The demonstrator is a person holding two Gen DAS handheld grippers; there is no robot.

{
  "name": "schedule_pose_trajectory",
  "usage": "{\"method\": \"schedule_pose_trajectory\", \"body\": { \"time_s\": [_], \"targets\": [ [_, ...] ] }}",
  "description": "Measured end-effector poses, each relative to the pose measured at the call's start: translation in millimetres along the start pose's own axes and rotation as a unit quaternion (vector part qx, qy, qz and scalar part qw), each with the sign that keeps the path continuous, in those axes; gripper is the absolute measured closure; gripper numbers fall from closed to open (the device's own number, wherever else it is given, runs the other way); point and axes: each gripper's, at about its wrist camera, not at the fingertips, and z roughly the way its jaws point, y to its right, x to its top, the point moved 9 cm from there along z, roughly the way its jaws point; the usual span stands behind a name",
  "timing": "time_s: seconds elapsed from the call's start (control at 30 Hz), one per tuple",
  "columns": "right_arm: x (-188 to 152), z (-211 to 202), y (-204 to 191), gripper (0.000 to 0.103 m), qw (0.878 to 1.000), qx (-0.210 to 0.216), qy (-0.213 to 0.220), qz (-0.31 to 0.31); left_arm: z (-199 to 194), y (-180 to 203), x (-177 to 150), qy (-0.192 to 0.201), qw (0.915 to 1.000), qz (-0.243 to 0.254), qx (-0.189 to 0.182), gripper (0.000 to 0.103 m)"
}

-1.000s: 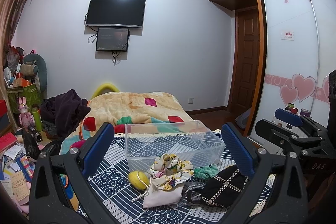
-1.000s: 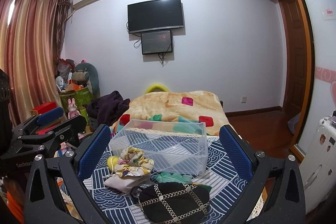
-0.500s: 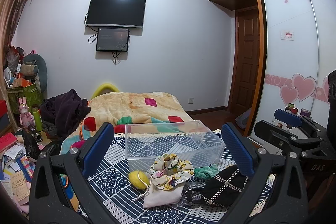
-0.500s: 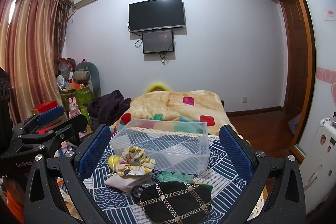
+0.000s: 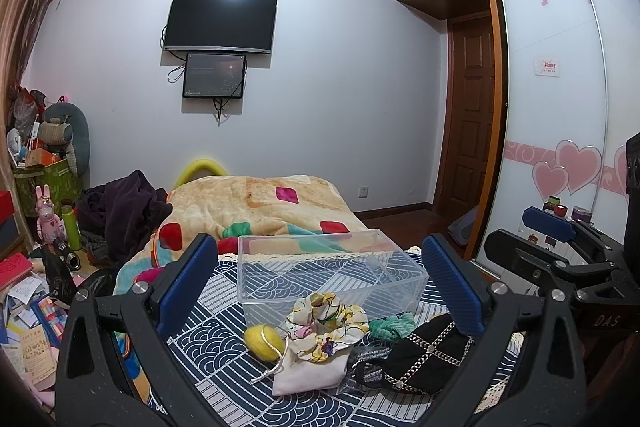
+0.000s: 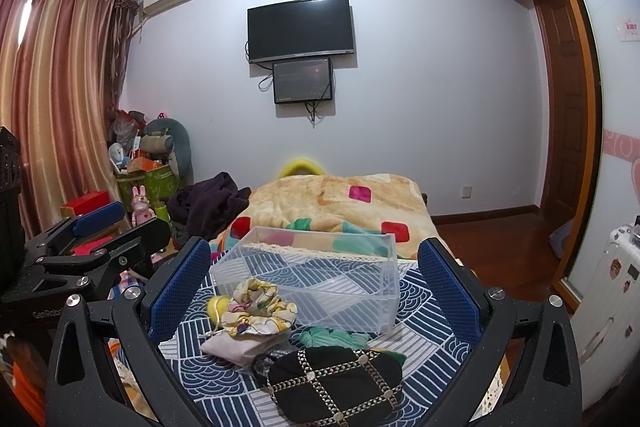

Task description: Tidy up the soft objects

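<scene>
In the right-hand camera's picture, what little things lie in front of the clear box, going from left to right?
Yellow ball → floral scrunchie → green knitted piece. The black chain-patterned pouch lies nearer the camera, below these, so it has no clear place in the row. All sit before the clear box.

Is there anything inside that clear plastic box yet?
Nothing shows inside the clear rectangular plastic box; only the blue patterned cloth is visible through its walls. The floral fabric scrunchie in front hides one low near corner, so that spot cannot be checked.
</scene>
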Motion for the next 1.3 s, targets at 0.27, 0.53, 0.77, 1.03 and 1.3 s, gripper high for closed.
{"method": "schedule_pose_trajectory", "body": {
  "time_s": [0.27,0.53,0.77,1.03,1.3],
  "targets": [
    [-0.3,-0.4,0.5,0.0,1.0,0.001,-0.001,0.002,-0.6,-0.3,-0.1,0.0,1.0,-0.001,0.0,0.0],
    [-8.9,7.0,1.9,0.0,1.0,0.009,-0.018,0.008,8.5,-1.9,-19.8,-0.029,0.9995,-0.004,-0.014,0.0],
    [-56.2,29.2,10.2,0.0,0.996,0.006,-0.093,0.009,35.1,-13.4,-68.7,-0.104,0.9945,-0.011,-0.012,0.016],
    [-103.7,45.4,29.1,0.0,0.984,-0.006,-0.177,0.022,64.3,-25.6,-104.1,-0.162,0.9857,-0.041,-0.018,0.034],
    [-123.9,52.3,51.2,0.02,0.975,-0.007,-0.211,0.074,95.2,-17.1,-112.2,-0.19,0.9799,-0.044,-0.042,0.058]
  ]
}}
